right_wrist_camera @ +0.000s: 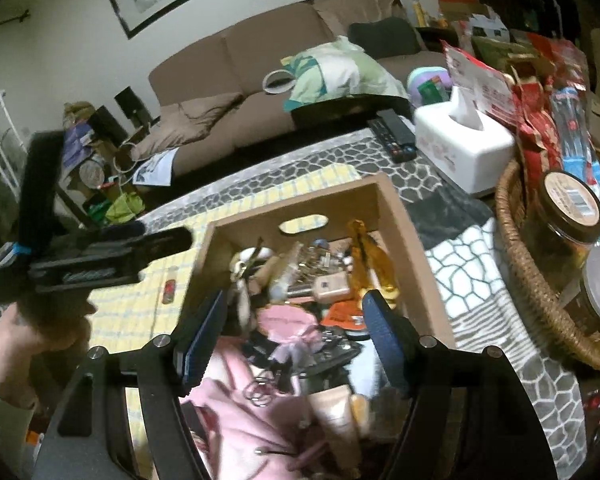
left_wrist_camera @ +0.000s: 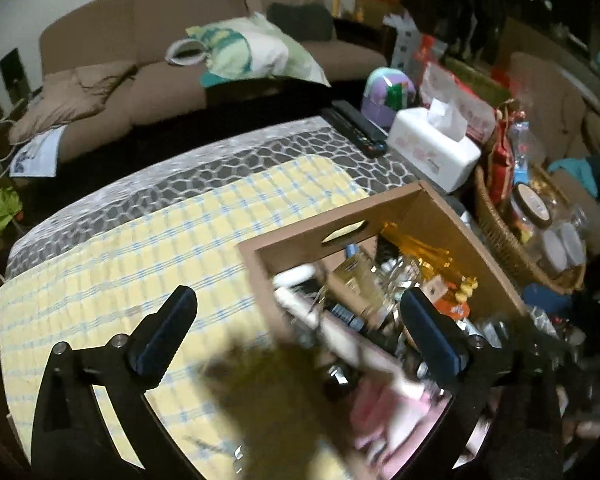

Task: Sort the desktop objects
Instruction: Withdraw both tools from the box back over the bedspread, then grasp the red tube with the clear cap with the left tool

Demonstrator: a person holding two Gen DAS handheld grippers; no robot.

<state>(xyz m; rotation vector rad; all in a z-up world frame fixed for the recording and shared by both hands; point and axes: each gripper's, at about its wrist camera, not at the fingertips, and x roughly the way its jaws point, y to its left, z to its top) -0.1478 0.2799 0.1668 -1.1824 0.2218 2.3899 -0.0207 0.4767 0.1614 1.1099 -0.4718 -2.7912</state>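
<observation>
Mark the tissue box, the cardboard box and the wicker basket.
tissue box (right_wrist_camera: 472, 148): right wrist view, white top face.
cardboard box (right_wrist_camera: 416, 240): right wrist view, right wall.
wicker basket (right_wrist_camera: 540, 296): right wrist view, woven near rim.

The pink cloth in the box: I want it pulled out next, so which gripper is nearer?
Right. The right gripper hangs open over the pink cloth; the left gripper is outside the cardboard box.
</observation>
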